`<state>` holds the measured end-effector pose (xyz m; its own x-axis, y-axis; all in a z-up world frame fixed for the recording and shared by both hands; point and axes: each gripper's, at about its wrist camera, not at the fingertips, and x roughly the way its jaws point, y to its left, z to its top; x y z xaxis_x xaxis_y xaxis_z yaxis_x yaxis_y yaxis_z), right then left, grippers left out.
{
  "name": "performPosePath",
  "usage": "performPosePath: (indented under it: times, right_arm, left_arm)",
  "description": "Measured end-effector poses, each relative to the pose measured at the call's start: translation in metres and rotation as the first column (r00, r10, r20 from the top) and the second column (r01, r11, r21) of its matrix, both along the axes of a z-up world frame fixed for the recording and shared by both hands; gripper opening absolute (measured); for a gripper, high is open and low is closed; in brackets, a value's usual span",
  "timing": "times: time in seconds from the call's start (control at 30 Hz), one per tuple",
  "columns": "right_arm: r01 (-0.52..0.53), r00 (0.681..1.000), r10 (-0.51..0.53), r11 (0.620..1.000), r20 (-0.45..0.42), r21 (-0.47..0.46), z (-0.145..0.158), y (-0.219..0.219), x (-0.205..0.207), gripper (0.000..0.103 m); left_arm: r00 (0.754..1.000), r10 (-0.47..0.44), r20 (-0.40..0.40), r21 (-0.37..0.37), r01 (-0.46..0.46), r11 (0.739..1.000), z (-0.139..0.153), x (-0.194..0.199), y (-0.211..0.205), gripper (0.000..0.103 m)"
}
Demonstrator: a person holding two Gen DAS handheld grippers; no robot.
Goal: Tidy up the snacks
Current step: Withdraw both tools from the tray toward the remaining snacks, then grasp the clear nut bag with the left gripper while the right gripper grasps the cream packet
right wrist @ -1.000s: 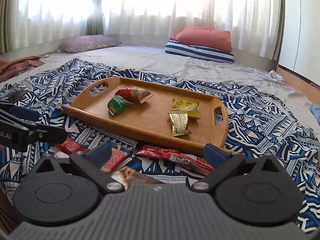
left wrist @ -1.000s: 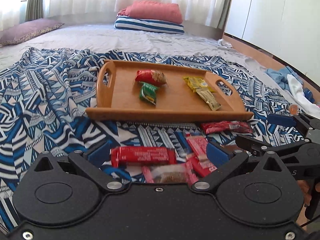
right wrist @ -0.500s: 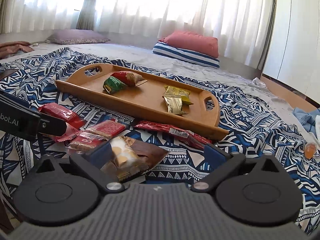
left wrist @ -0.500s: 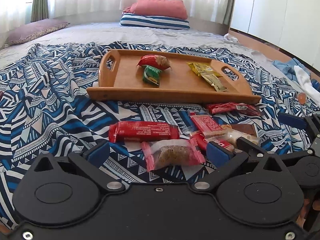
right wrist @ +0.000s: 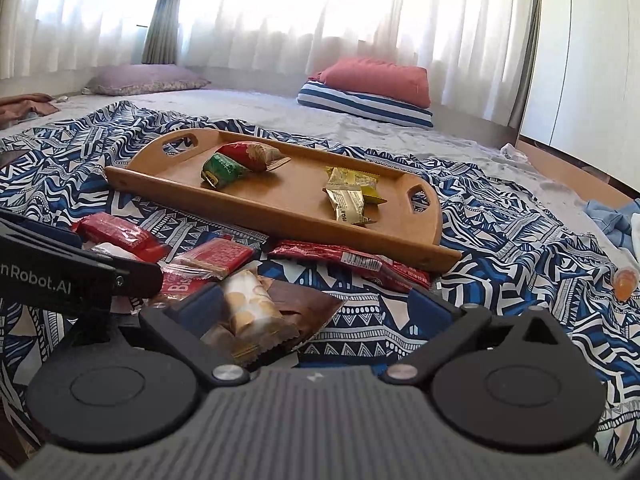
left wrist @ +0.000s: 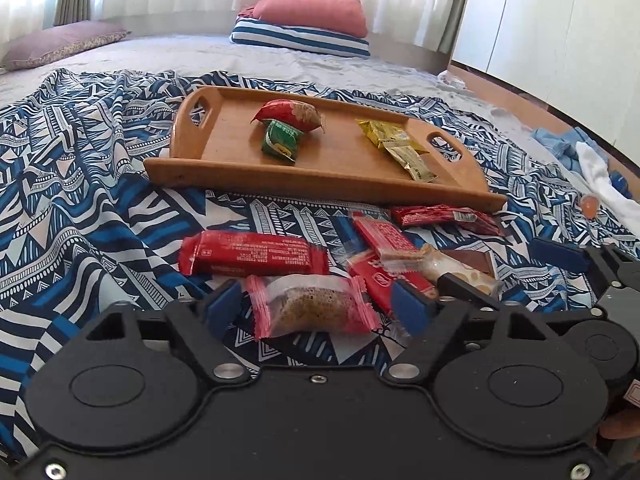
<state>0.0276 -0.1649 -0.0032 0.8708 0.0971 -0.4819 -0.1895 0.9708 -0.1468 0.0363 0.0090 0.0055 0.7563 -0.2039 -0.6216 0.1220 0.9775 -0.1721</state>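
Four snacks already placed on tray; six left before tray; both grippers' jaws held wide, nothing gripped.

Over the last second both grippers have drawn back from the wooden tray toward the near edge of the bed and dropped lower. The left gripper now has the clear crumbly snack pack between its spread jaws, where a second ago the long red bar sat there. The right gripper has come over the brown biscuit pack, its left finger touching it
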Motion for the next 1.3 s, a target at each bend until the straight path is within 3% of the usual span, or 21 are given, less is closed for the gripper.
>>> performPosePath:
  times: [0.03, 0.07, 0.43, 0.63, 0.7, 0.9, 1.07, 1.3]
  right_arm:
    - [-0.003, 1.000, 0.003, 1.000, -0.002, 0.002, 0.000, 0.001, 0.000, 0.103]
    - [-0.005, 1.000, 0.005, 1.000, -0.003, 0.001, 0.000, 0.002, 0.001, 0.103]
    - [-0.062, 0.998, 0.062, 0.998, -0.005, -0.033, 0.003, 0.009, -0.001, 0.092]
    - [-0.109, 0.994, 0.108, 0.994, -0.034, -0.019, 0.004, 0.015, -0.002, 0.070]
    - [-0.115, 0.993, 0.114, 0.993, -0.036, -0.031, 0.004, 0.020, -0.002, 0.056]
    - [-0.152, 0.987, 0.148, 0.986, -0.062, -0.066, 0.003, 0.031, -0.001, 0.027]
    - [-0.161, 0.985, 0.158, 0.986, -0.076, -0.038, 0.008, 0.029, -0.005, 0.027]
    - [-0.095, 0.994, 0.094, 0.995, -0.047, -0.022, 0.023, 0.019, -0.003, 0.027]
  left_arm:
    - [1.000, 0.003, 0.000, 0.008, -0.003, 1.000, 0.001, 0.000, 0.000, 0.056]
    - [1.000, 0.005, -0.003, 0.020, -0.005, 1.000, 0.001, 0.000, -0.001, 0.051]
    - [1.000, -0.007, -0.014, 0.066, 0.008, 0.998, 0.009, -0.010, 0.005, 0.050]
    - [1.000, 0.014, -0.005, 0.078, -0.014, 0.997, 0.014, -0.012, 0.012, 0.050]
    - [1.000, 0.020, -0.003, 0.083, -0.019, 0.996, 0.016, -0.011, 0.014, 0.050]
    - [1.000, 0.027, 0.005, 0.088, -0.027, 0.996, 0.021, -0.010, 0.017, 0.050]
    - [1.000, 0.025, 0.008, 0.079, -0.026, 0.997, 0.027, -0.006, 0.020, 0.050]
    - [0.999, 0.042, 0.024, 0.056, -0.043, 0.997, 0.039, 0.008, 0.030, 0.049]
